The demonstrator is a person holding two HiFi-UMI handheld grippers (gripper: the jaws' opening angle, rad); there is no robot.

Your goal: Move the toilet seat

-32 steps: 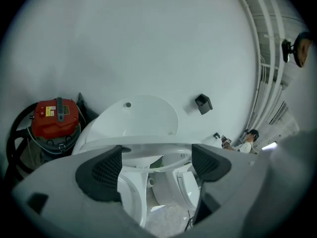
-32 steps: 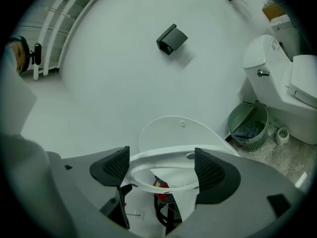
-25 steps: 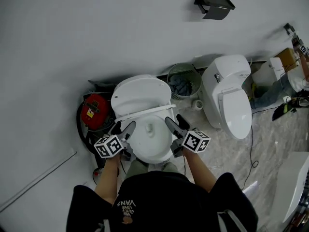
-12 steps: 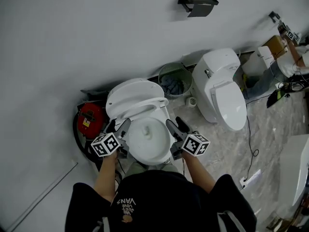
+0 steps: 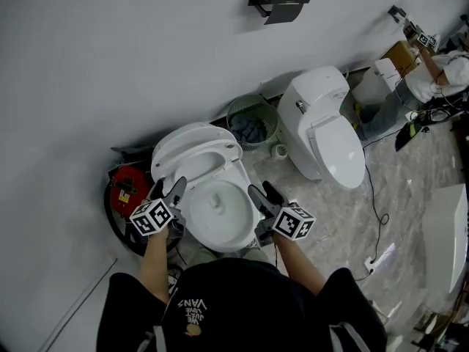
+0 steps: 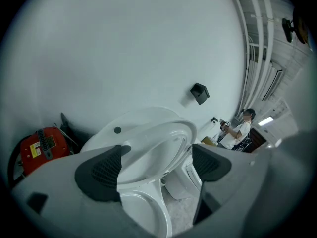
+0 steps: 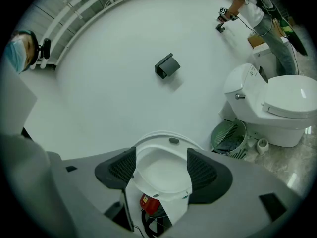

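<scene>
A white toilet stands in front of me, its bowl [image 5: 216, 215] open. The seat ring [image 6: 171, 133] stands raised and tilted close in front of the upright lid [image 6: 133, 120], near the wall in the head view. My left gripper [image 5: 168, 189] is at the bowl's left side, open; its left pad lies near the seat's edge, and I cannot tell if it touches. My right gripper [image 5: 264, 194] is beside the bowl's right rim. Its jaws have just been closing a little but remain open, with nothing pressed between the pads. Seat and lid [image 7: 163, 170] show beyond them.
A second white toilet [image 5: 322, 123] with its lid down stands to the right, a mesh waste basket [image 5: 249, 123] between the two. A red vacuum [image 5: 124, 189] sits left of my toilet. A black holder [image 5: 277, 2] hangs on the wall. A person [image 5: 440, 72] crouches far right.
The seat ring has swung up from about halfway to nearly against the lid. Both grippers have drifted left along the bowl's sides.
</scene>
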